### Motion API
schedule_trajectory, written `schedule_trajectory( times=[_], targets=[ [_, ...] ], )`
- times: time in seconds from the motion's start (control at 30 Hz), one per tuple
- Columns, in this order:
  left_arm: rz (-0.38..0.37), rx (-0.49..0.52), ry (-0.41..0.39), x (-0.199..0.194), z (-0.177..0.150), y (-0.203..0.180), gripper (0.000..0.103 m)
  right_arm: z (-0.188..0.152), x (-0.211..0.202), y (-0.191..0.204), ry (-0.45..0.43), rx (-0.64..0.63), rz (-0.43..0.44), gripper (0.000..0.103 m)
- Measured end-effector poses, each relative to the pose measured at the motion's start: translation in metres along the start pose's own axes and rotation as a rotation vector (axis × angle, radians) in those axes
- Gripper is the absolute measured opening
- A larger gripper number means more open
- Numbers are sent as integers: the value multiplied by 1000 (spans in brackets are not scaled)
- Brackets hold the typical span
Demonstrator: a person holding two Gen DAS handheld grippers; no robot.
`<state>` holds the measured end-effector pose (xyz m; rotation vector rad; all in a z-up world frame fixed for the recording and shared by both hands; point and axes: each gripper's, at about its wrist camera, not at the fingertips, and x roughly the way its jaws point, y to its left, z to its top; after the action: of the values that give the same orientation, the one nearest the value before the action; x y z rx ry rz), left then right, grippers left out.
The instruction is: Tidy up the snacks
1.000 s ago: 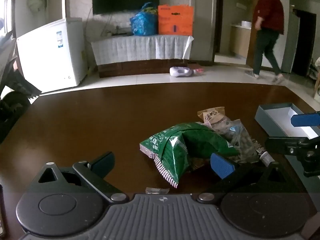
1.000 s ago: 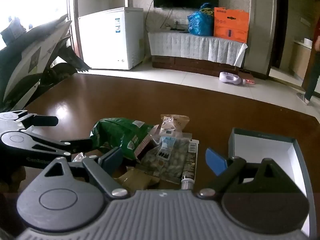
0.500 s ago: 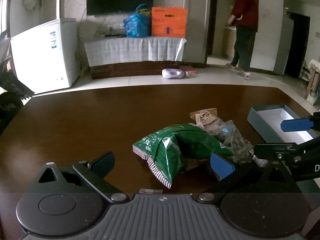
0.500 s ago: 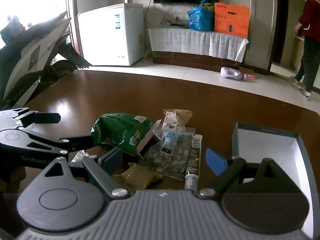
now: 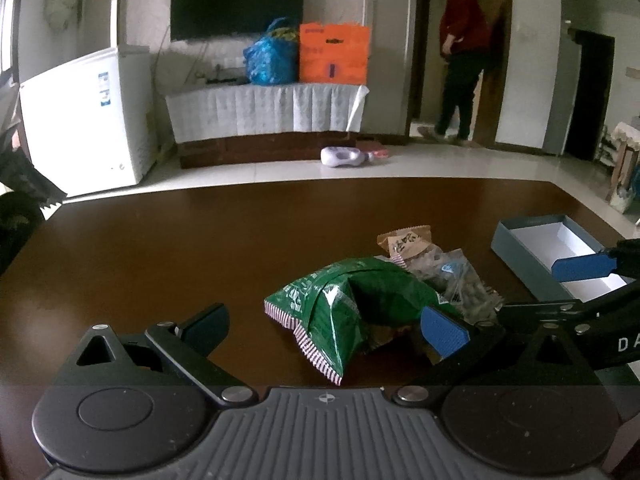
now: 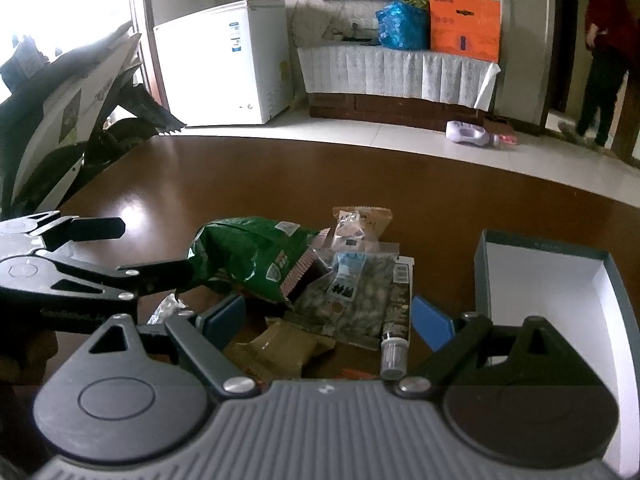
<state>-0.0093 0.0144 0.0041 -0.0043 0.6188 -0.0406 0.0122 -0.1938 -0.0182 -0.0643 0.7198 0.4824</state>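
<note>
A pile of snacks lies on the dark brown table point(image 5: 160, 248). A green crinkled bag point(image 5: 352, 304) point(image 6: 248, 256) is on the pile's left. A clear packet of nuts point(image 5: 452, 280) point(image 6: 356, 288), a small tan packet point(image 5: 406, 240) point(image 6: 360, 220), a brown packet point(image 6: 276, 348) and a small tube point(image 6: 394, 344) lie beside it. An open grey-blue box with a white inside point(image 5: 552, 252) point(image 6: 552, 292) stands to the right. My left gripper point(image 5: 324, 328) is open, its jaws on either side of the green bag. My right gripper point(image 6: 328, 320) is open over the brown packet and the tube.
The left gripper shows in the right wrist view point(image 6: 96, 264) at the left, and the right gripper shows in the left wrist view point(image 5: 580, 292) at the right, close to the pile. Beyond the table are a white freezer point(image 5: 88, 116), a covered bench point(image 5: 264, 112) and a person point(image 5: 464, 60).
Both grippers have moved slightly forward toward the pile; the snacks look larger and nearer. Both stay open. The person in the background has walked away to the doorway.
</note>
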Motion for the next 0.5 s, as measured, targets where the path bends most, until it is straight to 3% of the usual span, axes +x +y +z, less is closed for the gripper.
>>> schedule_trajectory(
  times=[0.5],
  targets=[
    [36,-1,15,6,1,2,103,1,5,-4,50,65,-11,91]
  ],
)
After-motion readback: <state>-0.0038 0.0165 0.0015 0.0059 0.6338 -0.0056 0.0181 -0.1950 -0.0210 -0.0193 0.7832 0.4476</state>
